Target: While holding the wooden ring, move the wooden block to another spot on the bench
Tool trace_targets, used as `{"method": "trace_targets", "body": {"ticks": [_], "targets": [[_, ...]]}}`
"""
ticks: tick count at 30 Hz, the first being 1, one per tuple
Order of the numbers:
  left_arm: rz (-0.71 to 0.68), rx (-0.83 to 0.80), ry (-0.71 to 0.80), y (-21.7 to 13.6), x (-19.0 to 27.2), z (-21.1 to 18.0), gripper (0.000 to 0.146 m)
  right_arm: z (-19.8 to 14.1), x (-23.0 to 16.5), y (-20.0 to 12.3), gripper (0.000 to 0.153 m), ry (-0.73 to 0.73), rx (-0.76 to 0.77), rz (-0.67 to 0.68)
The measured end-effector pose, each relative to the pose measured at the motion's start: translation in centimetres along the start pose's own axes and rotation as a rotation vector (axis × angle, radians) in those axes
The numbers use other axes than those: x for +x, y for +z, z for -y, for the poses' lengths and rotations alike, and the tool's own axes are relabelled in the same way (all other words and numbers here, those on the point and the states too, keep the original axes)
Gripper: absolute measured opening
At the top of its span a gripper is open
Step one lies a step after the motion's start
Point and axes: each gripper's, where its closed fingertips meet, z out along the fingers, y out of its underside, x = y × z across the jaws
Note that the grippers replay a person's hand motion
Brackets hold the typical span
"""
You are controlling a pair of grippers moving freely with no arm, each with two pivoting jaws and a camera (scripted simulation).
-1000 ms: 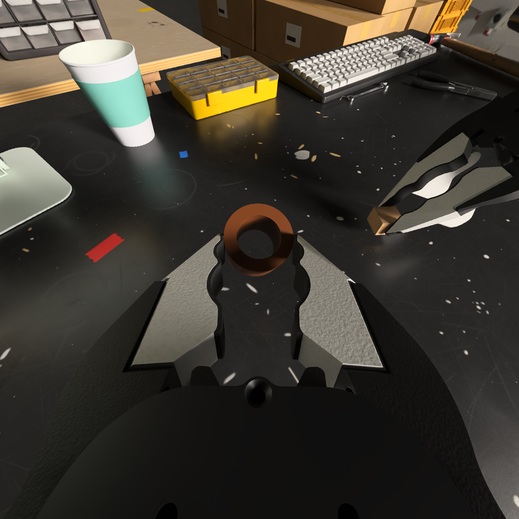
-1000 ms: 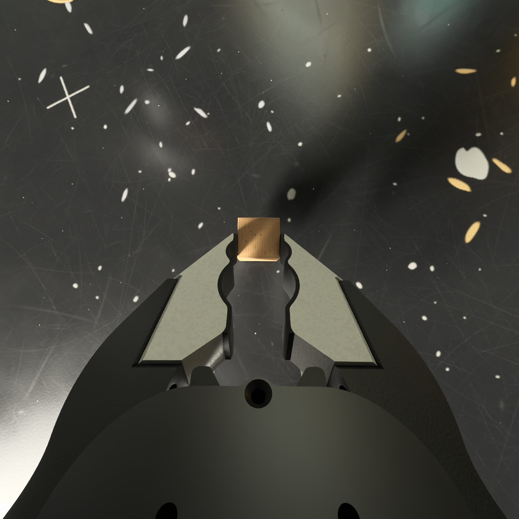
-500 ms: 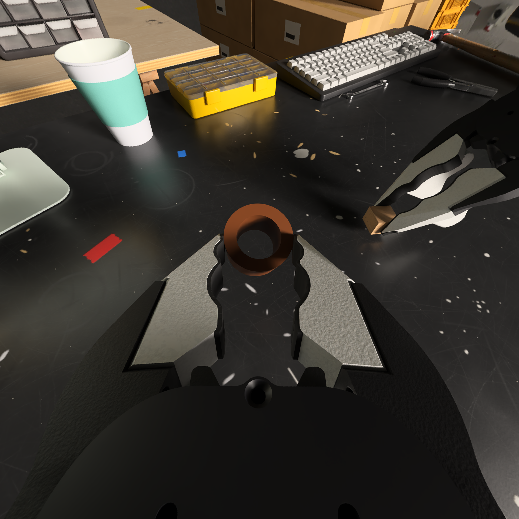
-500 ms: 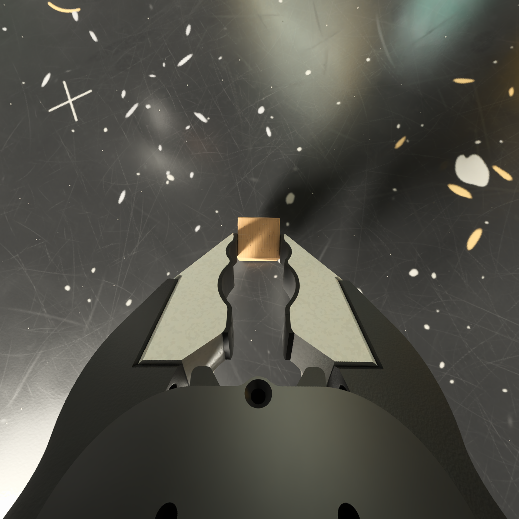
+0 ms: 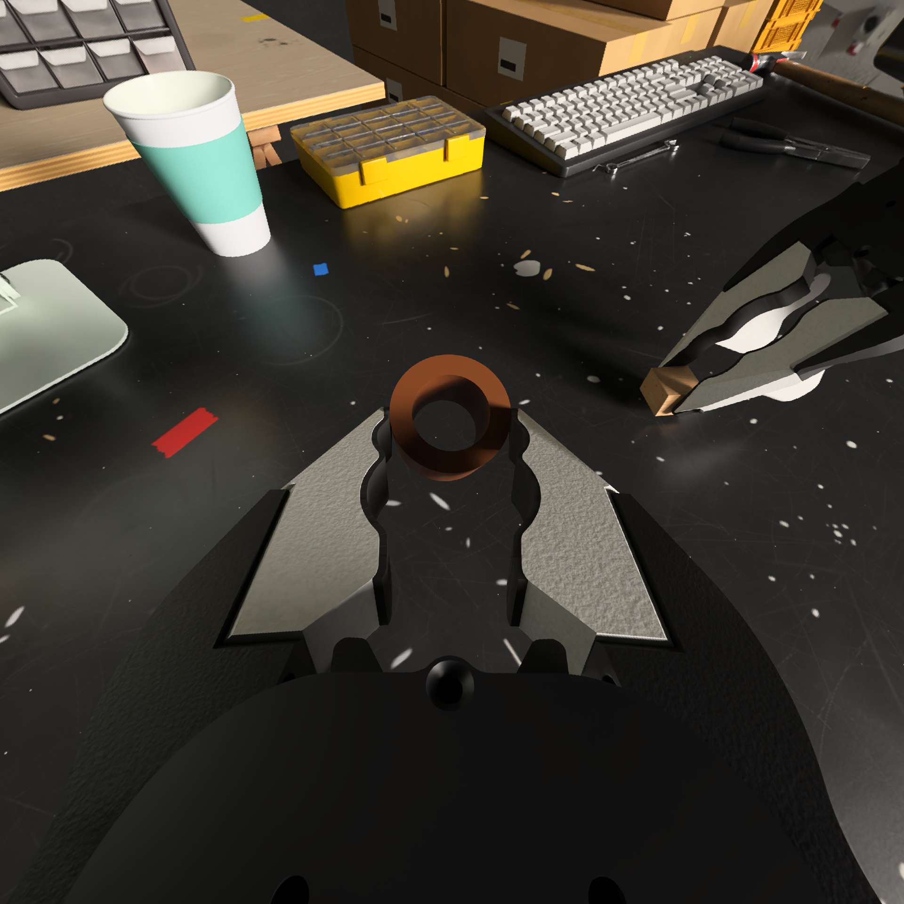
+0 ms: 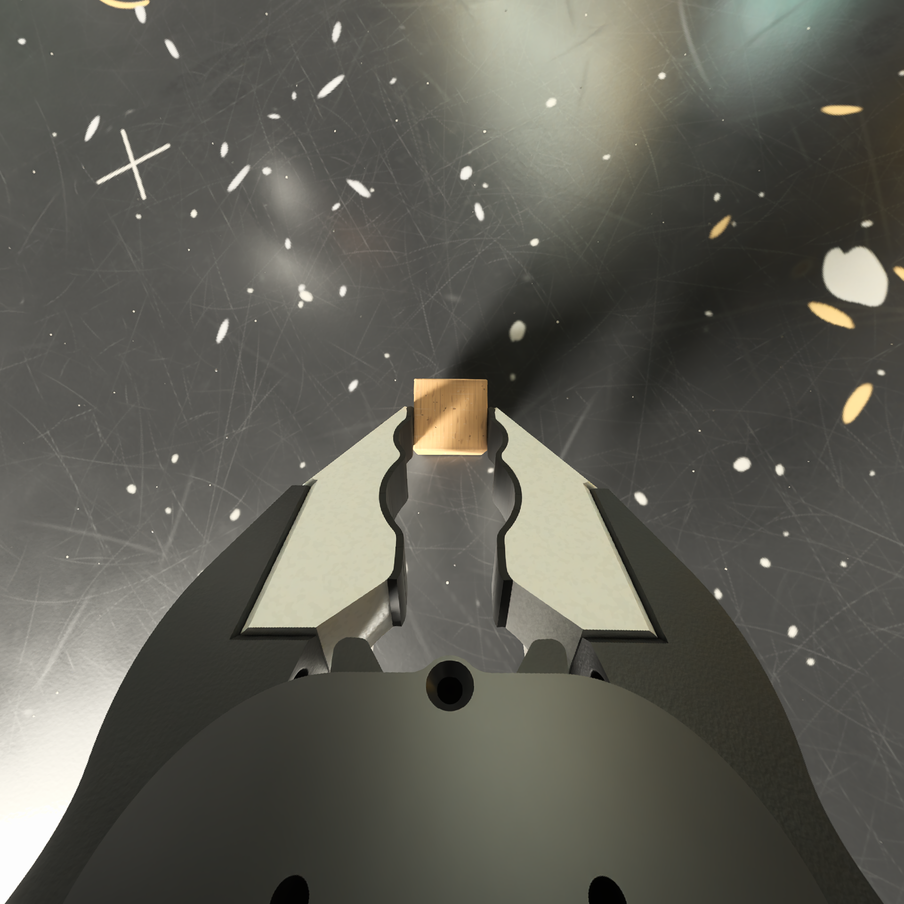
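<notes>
My left gripper (image 5: 450, 420) is shut on a dark brown wooden ring (image 5: 450, 416), held between the fingertips above the black bench (image 5: 489, 318). My right gripper (image 6: 450, 420) is shut on a small light wooden block (image 6: 450, 418) at its fingertips, close over the speckled bench top (image 6: 293, 293). The right gripper (image 5: 672, 398) also shows at the right of the left wrist view, tilted down to the left, with the block (image 5: 663, 391) at its tips just above or on the bench; I cannot tell which.
A white and teal paper cup (image 5: 195, 156) stands at the back left. A yellow parts box (image 5: 391, 146), a keyboard (image 5: 631, 107), pliers (image 5: 787, 142) and cardboard boxes (image 5: 538, 44) line the back. A pale green plate (image 5: 49, 332) lies left. Red tape (image 5: 183, 433) marks the bench.
The right gripper with the block has shifted slightly left and lower over the bench. The left gripper and ring have stayed almost still.
</notes>
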Motion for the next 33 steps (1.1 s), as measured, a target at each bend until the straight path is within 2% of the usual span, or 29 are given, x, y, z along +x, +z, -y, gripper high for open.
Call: {"method": "trace_targets", "body": {"ticks": [8, 15, 33], "targets": [[-0.001, -0.005, 0.005, 0.11, 0.09, -0.08, 0.048, 0.21, 0.09, 0.1, 0.03, 0.031, 0.032, 0.02], [0.0, -0.002, 0.006, 0.07, 0.09, -0.03, 0.048, 0.45, -0.03, 0.3, 0.03, -0.014, 0.044, 0.023], [0.0, -0.001, 0.009, 0.04, 0.17, 0.04, 0.048, 0.23, 0.37, 0.56, 0.03, 0.002, 0.023, 0.014]]}}
